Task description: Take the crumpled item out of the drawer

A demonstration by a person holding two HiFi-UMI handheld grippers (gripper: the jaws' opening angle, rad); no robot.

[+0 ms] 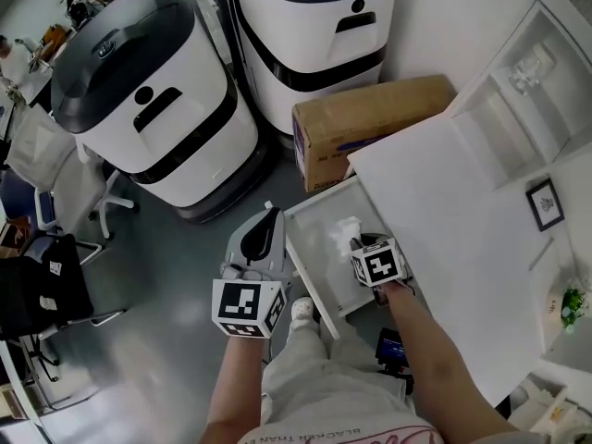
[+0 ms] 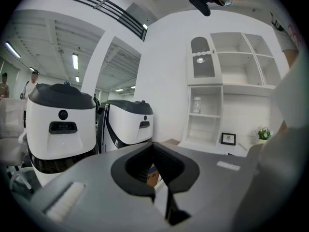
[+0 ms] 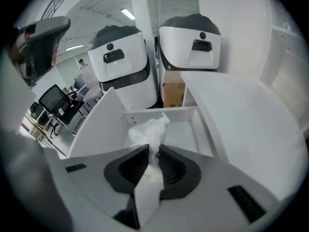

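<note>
My right gripper (image 3: 153,153) is clamped on the crumpled white wad (image 3: 145,129). Its two dark pads pinch the near end, and the bulk bunches up just beyond the tips. The wad sits inside the open drawer (image 1: 313,248), toward the drawer's right side and close to its far wall. I cannot tell whether any of it has lifted off the drawer floor.

My left gripper (image 2: 153,146) hovers just outside the drawer's left edge. Its jaws are together with nothing in them, and it points off toward the cardboard box (image 1: 370,123) beyond the drawer.

I judge the wad to be thin paper or film, though I cannot say which. It should be very light, soft and easily crushed, with no stiffness to resist the pads. The risk is that a pinch on a loose outer fold tears it or slips off. The best hold is on the dense bunched middle, and the present one looks deep enough. Lifting straight up out of the drawer should keep it off the drawer walls.
</note>
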